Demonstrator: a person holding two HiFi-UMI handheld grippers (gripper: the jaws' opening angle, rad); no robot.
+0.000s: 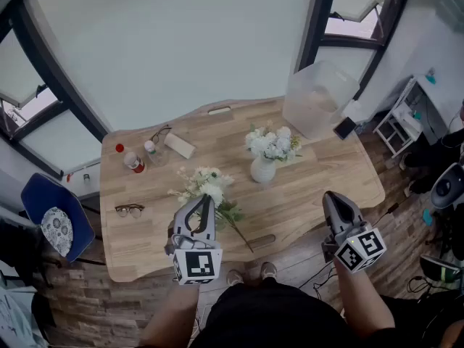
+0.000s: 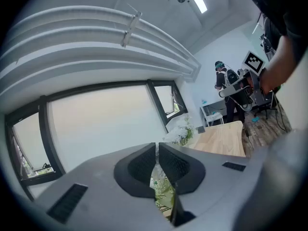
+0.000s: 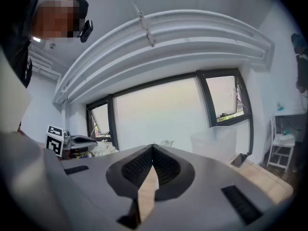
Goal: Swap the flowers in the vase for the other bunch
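Swap not started: flowers (image 1: pixel 272 143) in vase (image 1: pixel 262 170), spare bunch (image 1: pixel 206 185) on table (image 1: pixel 312 194). Left gripper (image 1: pixel 205 201) and right gripper (image 1: pixel 330 196) clenched, empty. Next: open one, lift out vase flowers.

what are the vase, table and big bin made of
Vase: probably glazed ceramic, opaque white and smooth.
Table: light wood or wood veneer, with visible grain and a matte look.
Bin: seemingly frosted plastic, since it is translucent.

So the vase (image 1: pixel 262 170) sits mid-counter (image 1: pixel 304 194) with flowers (image 1: pixel 273 143) in it, and the loose bunch (image 1: pixel 206 187) lies just left and nearer. There's a bin (image 1: pixel 317 100) far right, bottles (image 1: pixel 133 162) far left, glasses (image 1: pixel 129 209) near left.
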